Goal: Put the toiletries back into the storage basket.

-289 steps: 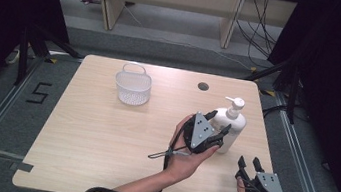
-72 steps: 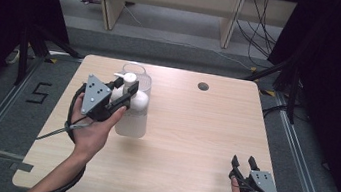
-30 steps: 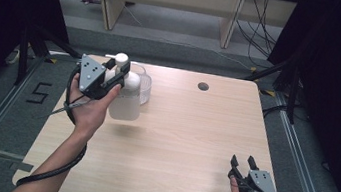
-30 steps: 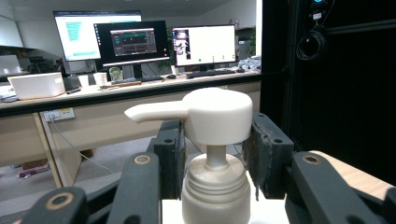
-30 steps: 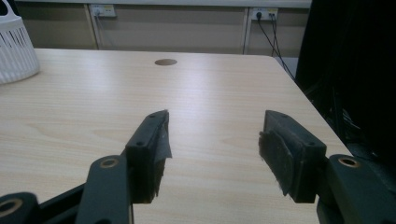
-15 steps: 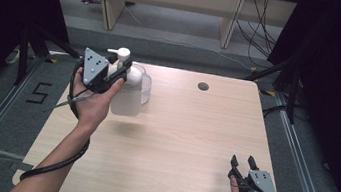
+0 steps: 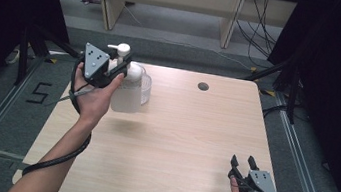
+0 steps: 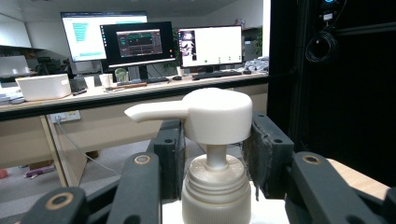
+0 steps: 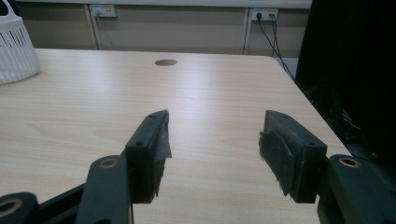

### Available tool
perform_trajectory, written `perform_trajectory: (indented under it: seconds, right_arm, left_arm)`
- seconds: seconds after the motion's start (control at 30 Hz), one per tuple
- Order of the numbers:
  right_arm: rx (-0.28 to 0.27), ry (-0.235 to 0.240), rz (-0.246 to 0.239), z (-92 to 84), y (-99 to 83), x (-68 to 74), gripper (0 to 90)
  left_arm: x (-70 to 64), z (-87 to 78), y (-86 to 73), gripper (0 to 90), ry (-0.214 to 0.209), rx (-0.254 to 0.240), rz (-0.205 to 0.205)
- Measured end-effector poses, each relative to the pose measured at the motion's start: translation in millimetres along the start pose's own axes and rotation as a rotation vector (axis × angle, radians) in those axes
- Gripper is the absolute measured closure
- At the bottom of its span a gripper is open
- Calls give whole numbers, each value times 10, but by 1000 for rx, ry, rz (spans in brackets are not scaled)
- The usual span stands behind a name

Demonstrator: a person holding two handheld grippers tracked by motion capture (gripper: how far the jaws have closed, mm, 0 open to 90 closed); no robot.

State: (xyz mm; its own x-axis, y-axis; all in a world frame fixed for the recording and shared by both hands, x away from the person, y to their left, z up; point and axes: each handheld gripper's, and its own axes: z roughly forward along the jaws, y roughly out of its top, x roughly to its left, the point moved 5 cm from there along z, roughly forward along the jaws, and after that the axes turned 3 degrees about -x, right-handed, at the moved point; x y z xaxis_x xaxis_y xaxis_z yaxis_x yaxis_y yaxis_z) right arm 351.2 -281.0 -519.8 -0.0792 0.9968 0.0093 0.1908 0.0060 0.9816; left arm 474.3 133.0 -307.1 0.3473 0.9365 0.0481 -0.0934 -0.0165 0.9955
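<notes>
In the high view, the left tool (image 7: 117, 70) is in the upper left of the frame, held up by the person's left hand (image 7: 93, 96). It is clenched on the neck of a white pump bottle (image 7: 126, 91), just under the pump head. The bottle is upright, and its lower part stands in front of a clear plastic basket (image 7: 146, 83) near the far left part of the wooden surface (image 7: 178, 137); I cannot tell if the bottle touches the basket or the surface.

In the left gripper view, the two black jaws press on both sides of the bottle's neck, and the pump nozzle points to the left of the frame. Monitors (image 8: 135, 44) on a desk are in the background.

The right tool (image 7: 245, 163) is in the lower right of the high view, low over the surface near its front edge, and well apart from the bottle. In the right gripper view its jaws stand wide apart with nothing between them. The white basket shows at the upper left edge of that frame, and a round hole (image 9: 165, 62) in the surface is at the top centre.
</notes>
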Motion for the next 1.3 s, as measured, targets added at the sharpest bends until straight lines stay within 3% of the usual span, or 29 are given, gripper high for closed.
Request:
perform_trajectory:
  seconds: [1.3]
  right_arm:
    - [-4, 24, 10, 23, -5, 23, 421]
  left_arm:
    - [157, 275, 93, 595, 45, 13, -8]
